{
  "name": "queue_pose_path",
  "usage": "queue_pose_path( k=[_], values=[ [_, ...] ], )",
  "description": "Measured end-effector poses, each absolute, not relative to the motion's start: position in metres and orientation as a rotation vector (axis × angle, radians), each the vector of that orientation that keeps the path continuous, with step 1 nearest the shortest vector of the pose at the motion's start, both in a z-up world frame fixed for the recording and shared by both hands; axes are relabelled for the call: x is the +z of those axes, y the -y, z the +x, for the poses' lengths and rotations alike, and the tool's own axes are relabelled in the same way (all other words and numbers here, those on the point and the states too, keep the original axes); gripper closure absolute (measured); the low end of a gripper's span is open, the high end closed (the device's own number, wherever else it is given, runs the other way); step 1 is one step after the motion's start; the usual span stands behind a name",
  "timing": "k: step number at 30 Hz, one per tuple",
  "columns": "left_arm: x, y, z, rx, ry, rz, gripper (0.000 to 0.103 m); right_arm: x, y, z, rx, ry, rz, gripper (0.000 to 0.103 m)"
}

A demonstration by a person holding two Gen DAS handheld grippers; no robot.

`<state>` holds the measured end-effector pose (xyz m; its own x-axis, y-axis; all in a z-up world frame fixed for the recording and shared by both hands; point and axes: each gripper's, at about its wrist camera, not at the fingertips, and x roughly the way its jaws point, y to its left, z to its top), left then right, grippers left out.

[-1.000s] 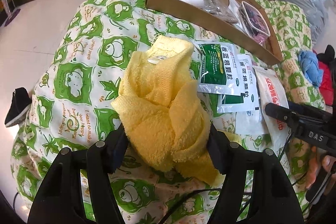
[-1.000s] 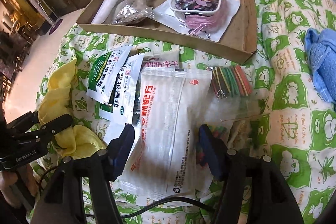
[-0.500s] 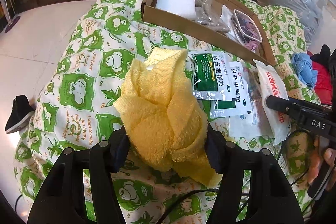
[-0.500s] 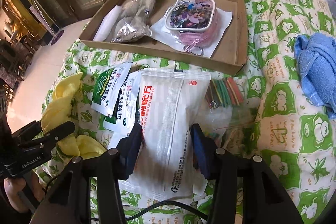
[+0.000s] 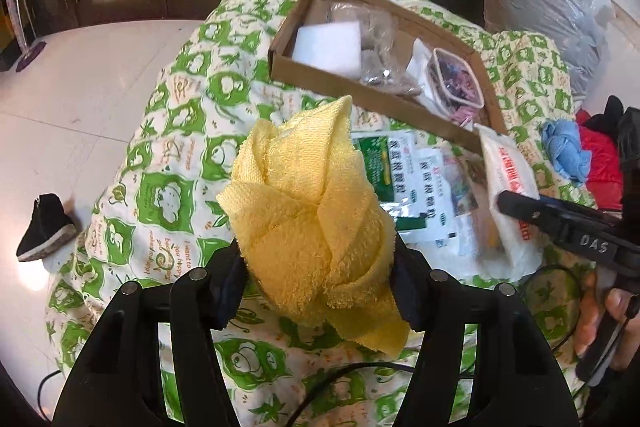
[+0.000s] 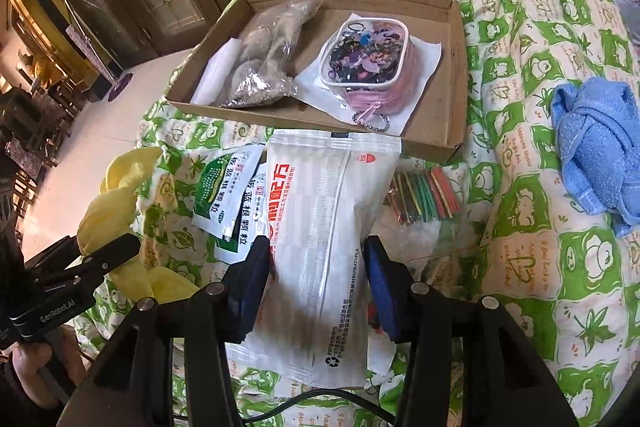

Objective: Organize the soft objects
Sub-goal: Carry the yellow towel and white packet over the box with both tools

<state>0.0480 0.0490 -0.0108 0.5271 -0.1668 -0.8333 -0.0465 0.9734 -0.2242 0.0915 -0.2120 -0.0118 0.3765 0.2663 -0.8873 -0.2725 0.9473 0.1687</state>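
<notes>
Yellow towel (image 5: 316, 223): knotted terry bundle, pinched upright between left claw (image 5: 320, 271) pads, above the quilt. White pouch (image 6: 324, 247): flat, red print, gripped by right claw (image 6: 316, 287). Blue towel (image 6: 596, 151): crumpled, on quilt far right.

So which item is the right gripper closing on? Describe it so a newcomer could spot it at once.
Start at the cardboard tray on the green frog-print quilt. Just in front of the tray's near wall lies a long white plastic packet, between the right gripper pads. Unlike the smaller green-and-white sachets left of it, it has big red characters down one edge.
</notes>
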Motion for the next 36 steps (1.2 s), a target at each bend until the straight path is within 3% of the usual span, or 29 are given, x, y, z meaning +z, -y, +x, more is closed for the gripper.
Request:
queue_pose_path(
  k=[19, 36],
  values=[
    [0.016, -0.042, 0.048, -0.077, -0.980, -0.214, 0.041, 0.010, 0.218, 0.090, 0.367, -1.053, 0.018, 0.056],
    [0.038, -0.028, 0.074, -0.123, -0.984, -0.162, 0.041, -0.001, 0.230, 0.099, 0.333, -1.090, 0.047, 0.056]
  ],
)
